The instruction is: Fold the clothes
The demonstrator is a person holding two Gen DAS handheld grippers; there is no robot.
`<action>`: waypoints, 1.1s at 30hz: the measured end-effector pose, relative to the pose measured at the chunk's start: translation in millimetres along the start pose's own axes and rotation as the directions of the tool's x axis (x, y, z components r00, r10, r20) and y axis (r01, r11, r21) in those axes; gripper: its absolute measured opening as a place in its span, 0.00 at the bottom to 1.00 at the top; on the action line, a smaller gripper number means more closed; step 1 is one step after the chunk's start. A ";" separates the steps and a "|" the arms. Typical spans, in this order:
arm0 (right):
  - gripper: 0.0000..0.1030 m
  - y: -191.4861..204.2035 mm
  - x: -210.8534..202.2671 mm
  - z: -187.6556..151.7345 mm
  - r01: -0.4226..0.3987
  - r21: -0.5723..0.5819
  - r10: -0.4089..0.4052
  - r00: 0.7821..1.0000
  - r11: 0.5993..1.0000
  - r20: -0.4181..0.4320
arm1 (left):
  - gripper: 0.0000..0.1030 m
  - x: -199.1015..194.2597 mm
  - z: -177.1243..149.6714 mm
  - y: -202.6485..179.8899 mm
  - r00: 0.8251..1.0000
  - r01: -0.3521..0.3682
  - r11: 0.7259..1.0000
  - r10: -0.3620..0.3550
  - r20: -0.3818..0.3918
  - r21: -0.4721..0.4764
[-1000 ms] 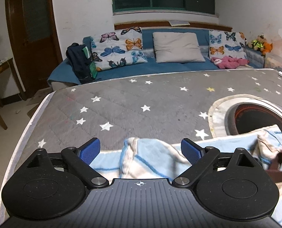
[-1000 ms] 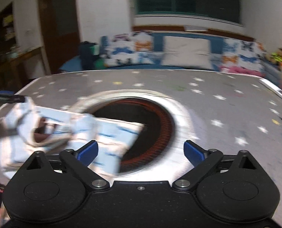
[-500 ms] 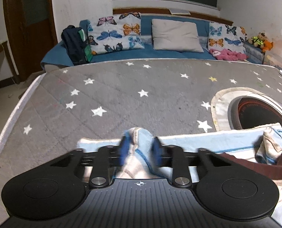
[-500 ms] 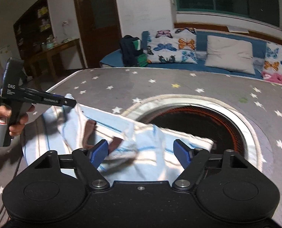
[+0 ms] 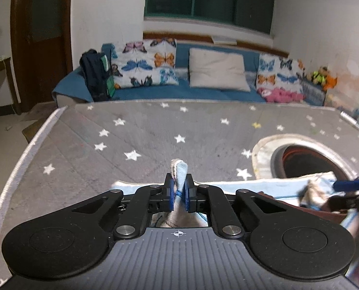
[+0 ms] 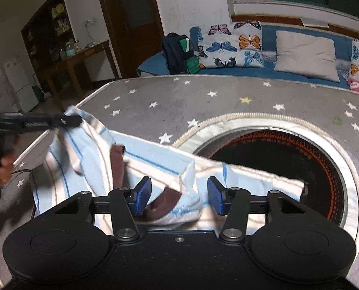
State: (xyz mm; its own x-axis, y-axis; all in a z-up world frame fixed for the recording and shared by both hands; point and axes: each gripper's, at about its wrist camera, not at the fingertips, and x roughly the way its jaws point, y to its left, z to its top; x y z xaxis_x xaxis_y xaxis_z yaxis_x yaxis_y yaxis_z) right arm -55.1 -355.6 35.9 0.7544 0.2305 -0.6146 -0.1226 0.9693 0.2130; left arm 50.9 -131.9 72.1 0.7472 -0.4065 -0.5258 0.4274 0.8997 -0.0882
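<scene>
Our left claw [image 5: 178, 194] is clamped tight on a bunched edge of the blue-striped garment [image 6: 153, 154], which sprawls on the star-print tabletop [image 5: 155, 130] at 9 o'clock of the round opening [image 6: 283, 166]. Our right claw [image 6: 178, 198] gapes half-wide around a brown-trimmed fold, pads [image 6: 142, 198] not touching it.

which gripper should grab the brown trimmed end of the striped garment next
Right. The right gripper is open with its pads either side of the brown-trimmed fold of the striped garment. The left gripper is shut on the other corner.
</scene>
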 end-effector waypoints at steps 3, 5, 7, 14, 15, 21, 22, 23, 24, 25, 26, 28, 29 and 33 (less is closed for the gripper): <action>0.35 1.2 -2.1 -9.4 -0.002 -0.003 0.002 1.000 1.000 -0.017 | 0.08 -26.2 -8.3 5.3 1.000 0.009 1.000 -0.008 0.023 -0.011; 0.30 4.9 -8.0 -15.6 -0.013 -0.006 0.012 1.000 1.000 -0.017 | 0.08 -43.1 -13.2 6.8 0.999 0.011 1.000 -0.010 0.034 -0.014; 0.25 10.1 -15.5 -21.8 -0.026 -0.013 0.026 1.000 1.000 -0.017 | 0.08 -59.4 -18.8 7.4 0.999 0.011 1.000 -0.010 0.039 -0.016; 0.25 31.4 -38.0 -45.8 -0.087 -0.059 0.083 0.994 0.995 -0.067 | 0.08 -90.6 -41.6 14.9 1.000 0.024 1.000 -0.024 0.003 -0.010; 0.26 32.9 -40.2 -48.2 -0.093 -0.059 0.089 0.993 0.994 -0.075 | 0.08 -91.7 -44.2 15.9 1.000 0.025 1.000 -0.025 -0.006 -0.009; 0.36 33.4 -50.4 -42.1 -0.117 -0.031 0.115 0.991 0.993 -0.074 | 0.09 -98.4 -59.5 21.5 0.998 0.030 1.000 -0.030 -0.058 0.001; 0.36 33.3 -52.1 -40.2 -0.123 -0.024 0.121 0.990 0.992 -0.072 | 0.09 -99.5 -62.1 22.5 0.997 0.031 1.000 -0.030 -0.067 0.003; 0.37 33.3 -53.5 -37.9 -0.127 -0.019 0.125 0.990 0.992 -0.068 | 0.09 -100.6 -64.6 23.4 0.997 0.032 0.999 -0.031 -0.076 0.005; 0.40 33.5 -54.6 -35.0 -0.125 -0.016 0.124 0.990 0.992 -0.059 | 0.09 -101.7 -67.2 24.4 0.996 0.032 0.999 -0.032 -0.085 0.006; 0.42 33.6 -55.6 -32.1 -0.124 -0.013 0.123 0.991 0.992 -0.051 | 0.10 -102.8 -69.7 25.3 0.995 0.033 0.999 -0.033 -0.093 0.008; 0.42 33.8 -56.7 -29.2 -0.123 -0.010 0.122 0.992 0.992 -0.043 | 0.10 -103.9 -72.3 26.3 0.994 0.034 0.999 -0.033 -0.102 0.009; 0.42 29.5 -54.1 -21.2 -0.119 0.000 0.119 0.993 0.993 -0.027 | 0.11 -99.9 -87.1 27.2 0.993 0.039 0.999 -0.036 -0.112 0.022; 0.42 26.6 -52.0 -17.3 -0.119 0.010 0.119 0.993 0.993 -0.020 | 0.11 -100.7 -87.1 27.8 0.993 0.040 0.999 -0.038 -0.112 0.020; 0.42 15.9 -36.8 -5.5 -0.095 0.070 0.097 0.995 0.993 -0.020 | 0.17 -107.1 -84.1 31.7 0.993 0.051 0.999 -0.050 -0.106 0.006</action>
State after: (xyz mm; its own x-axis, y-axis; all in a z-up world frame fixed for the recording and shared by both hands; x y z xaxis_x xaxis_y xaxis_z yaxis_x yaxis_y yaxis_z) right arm -88.3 -348.2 57.7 0.7257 0.3250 -0.6064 -0.1486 0.9346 0.3230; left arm -58.3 -46.5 54.5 0.6671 -0.4316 -0.6072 0.4679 0.8770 -0.1093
